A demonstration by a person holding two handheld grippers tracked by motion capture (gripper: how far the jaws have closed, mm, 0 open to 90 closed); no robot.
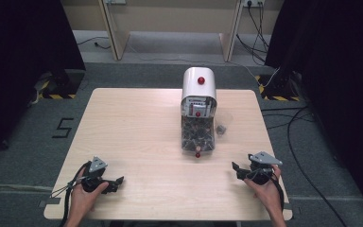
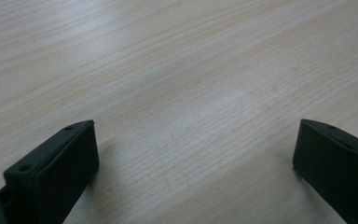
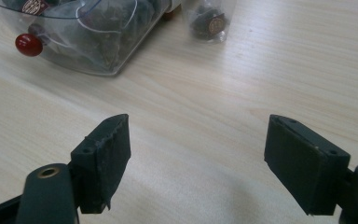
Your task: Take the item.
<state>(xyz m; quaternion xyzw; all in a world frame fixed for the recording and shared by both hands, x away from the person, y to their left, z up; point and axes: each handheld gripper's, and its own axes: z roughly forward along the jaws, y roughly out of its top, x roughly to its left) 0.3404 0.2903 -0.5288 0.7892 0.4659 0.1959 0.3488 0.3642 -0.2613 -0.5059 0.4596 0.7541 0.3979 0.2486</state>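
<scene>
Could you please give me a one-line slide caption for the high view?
Two open hand-held tools, left tool and right tool, rest on the table before a white dispenser.

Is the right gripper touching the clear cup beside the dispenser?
Apart. In the high view, bare table lies between the right gripper and the clear cup; the jaws stand open.

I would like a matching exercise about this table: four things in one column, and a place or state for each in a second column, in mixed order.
Things:
1. left gripper
2. right gripper
3. white dispenser
4. clear cup

Places or states:
A. stands at the dispenser's right side
B. open, near the table's front right edge
C. stands in the far middle of the table
D. open, near the table's front left edge

Pairs: 1-D, 2-B, 3-C, 4-A
</scene>
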